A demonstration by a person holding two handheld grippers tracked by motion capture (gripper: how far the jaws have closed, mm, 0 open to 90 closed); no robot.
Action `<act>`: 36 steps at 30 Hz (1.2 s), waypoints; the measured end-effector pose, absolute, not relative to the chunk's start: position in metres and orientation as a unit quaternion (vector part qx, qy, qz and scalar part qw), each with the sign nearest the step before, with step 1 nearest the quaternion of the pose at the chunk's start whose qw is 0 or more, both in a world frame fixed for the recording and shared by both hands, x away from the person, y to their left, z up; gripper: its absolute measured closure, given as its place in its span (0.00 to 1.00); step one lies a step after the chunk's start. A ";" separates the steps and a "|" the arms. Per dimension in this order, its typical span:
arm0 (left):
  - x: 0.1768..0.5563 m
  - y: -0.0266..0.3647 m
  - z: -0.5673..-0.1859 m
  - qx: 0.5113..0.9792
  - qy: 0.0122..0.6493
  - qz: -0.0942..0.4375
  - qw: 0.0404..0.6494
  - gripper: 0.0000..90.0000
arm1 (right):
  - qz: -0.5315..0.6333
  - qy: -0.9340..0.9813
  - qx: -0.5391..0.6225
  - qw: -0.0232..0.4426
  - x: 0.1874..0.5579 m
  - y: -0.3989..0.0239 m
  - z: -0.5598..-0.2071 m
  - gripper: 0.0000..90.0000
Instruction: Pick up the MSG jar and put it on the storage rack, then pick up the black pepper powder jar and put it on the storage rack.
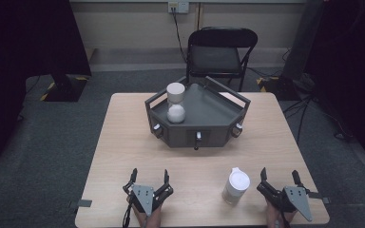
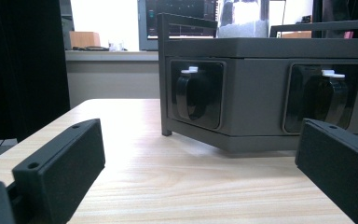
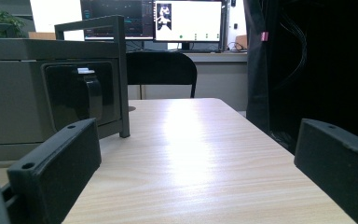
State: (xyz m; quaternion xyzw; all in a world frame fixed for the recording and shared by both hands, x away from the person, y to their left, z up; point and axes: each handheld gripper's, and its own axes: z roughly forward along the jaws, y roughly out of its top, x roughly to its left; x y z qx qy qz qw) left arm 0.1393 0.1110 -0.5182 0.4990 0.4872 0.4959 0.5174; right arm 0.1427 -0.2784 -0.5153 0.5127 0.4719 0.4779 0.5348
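White lidded cup [image 1: 235,186] on table [image 1: 119,156] | two white jars [image 1: 176,102] in grey tray [image 1: 209,111]

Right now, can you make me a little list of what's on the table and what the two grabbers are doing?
table: light wood table
grey tray: grey tray with knobs on its front, at the far middle
on the tray: two white containers, one stacked on the other, left side
white cup: white cup with lid, upright near the front edge, beside the right gripper
left gripper: left gripper, open, holding nothing
right gripper: right gripper, open, holding nothing
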 end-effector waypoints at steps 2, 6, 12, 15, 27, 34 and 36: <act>0.139 0.111 -0.518 0.499 0.487 0.496 0.517 0.00 | 0.478 0.472 0.512 0.534 0.143 -0.279 -0.515 0.00; 0.139 0.111 -0.518 0.500 0.487 0.496 0.516 0.00 | 0.479 0.473 0.511 0.534 0.143 -0.279 -0.515 0.00; 0.139 0.111 -0.518 0.500 0.487 0.496 0.516 0.00 | 0.481 0.475 0.510 0.532 0.143 -0.280 -0.515 0.00; 0.139 0.111 -0.518 0.500 0.487 0.496 0.516 0.00 | 0.482 0.476 0.509 0.531 0.143 -0.281 -0.515 0.00; 0.139 0.111 -0.518 0.500 0.488 0.496 0.516 0.00 | 0.483 0.476 0.509 0.531 0.143 -0.281 -0.515 0.00; 0.139 0.111 -0.518 0.500 0.487 0.496 0.516 0.00 | 0.479 0.477 0.508 0.534 0.143 -0.280 -0.515 0.00; 0.139 0.112 -0.518 0.500 0.485 0.495 0.519 0.00 | 0.479 0.476 0.505 0.537 0.142 -0.279 -0.516 0.00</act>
